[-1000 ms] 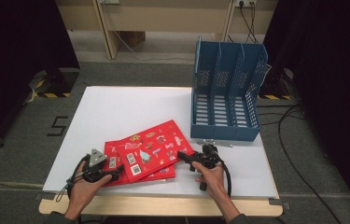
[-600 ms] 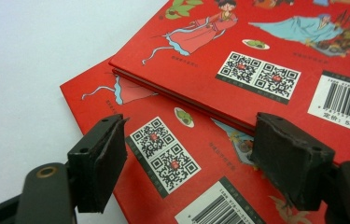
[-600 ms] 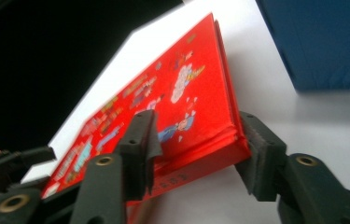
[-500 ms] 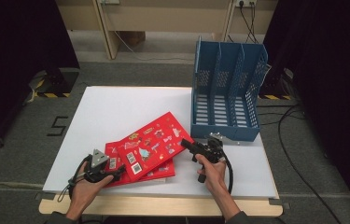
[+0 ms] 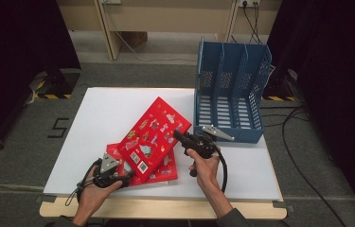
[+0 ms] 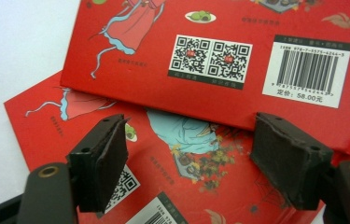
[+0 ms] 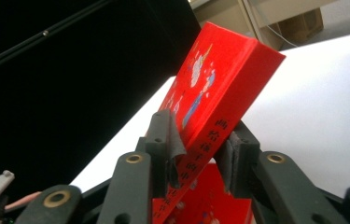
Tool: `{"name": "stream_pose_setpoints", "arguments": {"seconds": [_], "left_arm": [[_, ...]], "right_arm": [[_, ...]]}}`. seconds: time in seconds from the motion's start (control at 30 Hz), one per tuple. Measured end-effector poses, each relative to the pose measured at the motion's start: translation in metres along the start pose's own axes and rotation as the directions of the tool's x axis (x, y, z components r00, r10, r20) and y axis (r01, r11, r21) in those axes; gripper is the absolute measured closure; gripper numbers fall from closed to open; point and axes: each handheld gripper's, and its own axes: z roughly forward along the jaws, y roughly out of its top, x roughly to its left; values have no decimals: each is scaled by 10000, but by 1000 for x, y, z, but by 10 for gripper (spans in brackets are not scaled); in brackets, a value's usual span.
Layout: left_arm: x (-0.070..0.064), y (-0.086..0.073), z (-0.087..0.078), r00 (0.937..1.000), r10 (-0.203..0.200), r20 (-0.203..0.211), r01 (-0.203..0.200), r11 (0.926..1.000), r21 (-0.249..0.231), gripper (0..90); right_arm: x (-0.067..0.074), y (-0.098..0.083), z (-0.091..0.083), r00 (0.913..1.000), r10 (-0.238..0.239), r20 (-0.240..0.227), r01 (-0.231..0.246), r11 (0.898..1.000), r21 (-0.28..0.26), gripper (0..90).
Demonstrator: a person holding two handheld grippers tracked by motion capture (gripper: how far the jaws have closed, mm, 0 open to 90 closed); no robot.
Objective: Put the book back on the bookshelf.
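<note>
between the two black jaws of the right gripper [image 7: 199, 156], in the right gripper view, sits the spine edge of a thick red hardcover picture book [image 7: 219, 81]; the jaws have just been closing and their pads now press on both covers, so the book is gripped. it stands tilted up out of the jaws, its illustrated cover facing left and its spine, printed with dark characters, facing the camera. from the high view, the right gripper [image 5: 181, 137] holds this upper book [image 5: 153, 136] by its right edge, that side raised off the table while its lower left corner rests on a second red picture book [image 5: 165, 169] lying flat beneath it. the person's right hand [image 5: 203, 163] grips the handle, a black cable looping down beside the wrist.

the left gripper [image 5: 127, 178], held in the left hand [image 5: 92, 189], lies low at the near left corner of the lower book. in the left gripper view its jaws stand apart with nothing between them, hovering over the lower book's cover [image 6: 186, 158]; above them the upper book's back cover [image 6: 256, 56] shows two qr codes and a barcode label.

both books lie on a white rectangular table top [image 5: 94, 118]. a blue plastic file rack with slotted dividers [image 5: 232, 90] stands upright at the table's far right, near the right gripper but apart from it.
</note>
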Motion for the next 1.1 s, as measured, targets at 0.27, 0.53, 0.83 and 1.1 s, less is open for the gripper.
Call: {"name": "stream_pose_setpoints", "arguments": {"seconds": [0.27,0.53,0.83,1.1], "left_arm": [[6,0,-2,9999,-98,86,98,9999,-73,216],[41,-4,-15,9927,-1164,-310,1148,9922,-492,207],[75,-12,-23,9777,-1826,-1033,1771,9823,-604,206],[99,-22,-27,9607,-2279,-1587,2233,9737,-463,201]], "right_arm": [[21,19,-6,9906,-1345,-257,1329,9896,-552,733],[26,37,-21,9766,-2124,-344,2081,9729,-1007,775],[38,52,-34,9384,-3441,-315,3390,9345,-1088,799],[38,52,-40,9252,-3759,-522,3701,9241,-955,795]]}}
